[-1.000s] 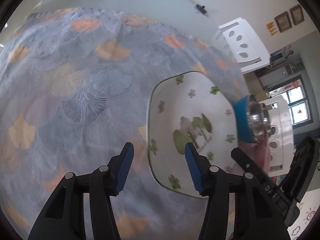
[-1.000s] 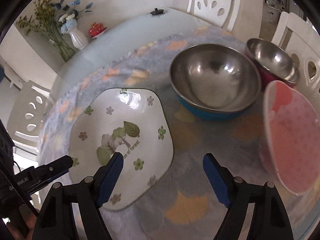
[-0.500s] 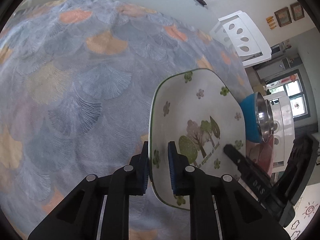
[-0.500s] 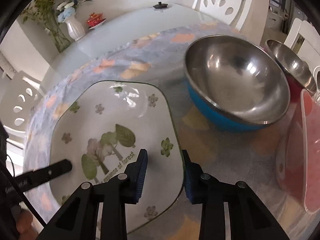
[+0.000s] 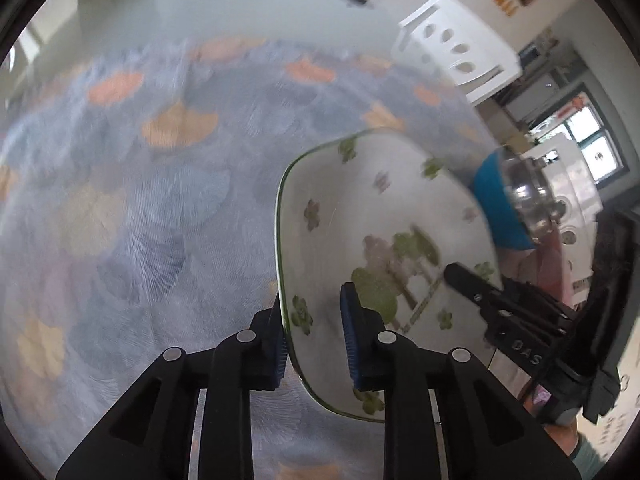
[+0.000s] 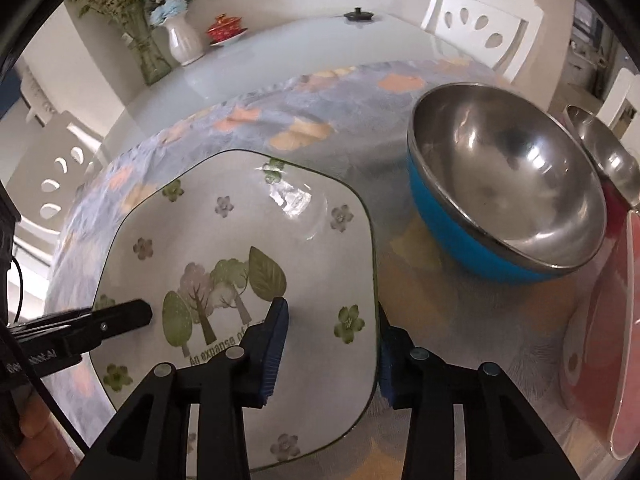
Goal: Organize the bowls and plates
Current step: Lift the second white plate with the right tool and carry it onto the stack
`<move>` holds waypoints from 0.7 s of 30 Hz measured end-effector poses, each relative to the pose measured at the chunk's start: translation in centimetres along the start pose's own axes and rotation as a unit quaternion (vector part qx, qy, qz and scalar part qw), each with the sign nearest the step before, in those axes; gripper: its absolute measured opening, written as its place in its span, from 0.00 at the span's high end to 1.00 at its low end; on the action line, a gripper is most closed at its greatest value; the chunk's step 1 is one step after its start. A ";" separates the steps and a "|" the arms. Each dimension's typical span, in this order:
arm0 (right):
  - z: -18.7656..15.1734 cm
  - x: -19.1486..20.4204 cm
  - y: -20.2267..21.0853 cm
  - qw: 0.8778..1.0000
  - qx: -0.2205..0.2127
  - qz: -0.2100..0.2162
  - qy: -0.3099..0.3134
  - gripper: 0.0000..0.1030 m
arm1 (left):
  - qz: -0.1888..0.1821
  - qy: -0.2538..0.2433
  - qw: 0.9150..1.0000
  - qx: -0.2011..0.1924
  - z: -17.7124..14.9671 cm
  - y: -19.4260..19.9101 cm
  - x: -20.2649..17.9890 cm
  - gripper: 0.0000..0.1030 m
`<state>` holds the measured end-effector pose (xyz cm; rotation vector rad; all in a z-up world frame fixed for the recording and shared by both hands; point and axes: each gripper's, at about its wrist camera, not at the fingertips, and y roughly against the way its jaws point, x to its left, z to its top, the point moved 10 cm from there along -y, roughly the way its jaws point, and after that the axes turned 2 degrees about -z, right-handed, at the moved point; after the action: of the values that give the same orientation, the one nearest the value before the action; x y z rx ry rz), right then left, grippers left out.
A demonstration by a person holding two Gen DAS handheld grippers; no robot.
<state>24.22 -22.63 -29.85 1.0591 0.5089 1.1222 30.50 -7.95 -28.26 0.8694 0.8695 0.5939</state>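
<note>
- Your left gripper (image 5: 312, 322) and right gripper (image 6: 332, 344) each clamp opposite rims of the square white floral ceramic plate (image 6: 240, 272).
- The blue-sided steel bowl (image 6: 504, 200) lies nearer your right gripper.

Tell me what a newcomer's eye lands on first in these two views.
First, the square white plate printed with trees and flowers, in the middle of the leaf-patterned tablecloth, with the left gripper and the right gripper each closed on an opposite edge. Next, the shiny steel bowl with a blue outside, just right of the plate in the right wrist view.
</note>
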 end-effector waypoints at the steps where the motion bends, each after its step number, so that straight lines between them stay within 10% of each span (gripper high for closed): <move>1: -0.1 -0.1 0.3 1.000 -0.002 0.004 -0.001 0.63 | -0.002 -0.006 1.000 -0.007 0.1 0.6 -0.3 0.82; 21: -1.8 5.1 13.8 0.993 -0.090 0.068 0.040 0.63 | 0.045 -0.028 0.991 -0.123 -3.5 14.5 -3.6 0.80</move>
<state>18.22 -16.60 -17.67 0.9053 0.3946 1.3090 24.17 -1.64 -15.77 0.7007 0.6926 0.7360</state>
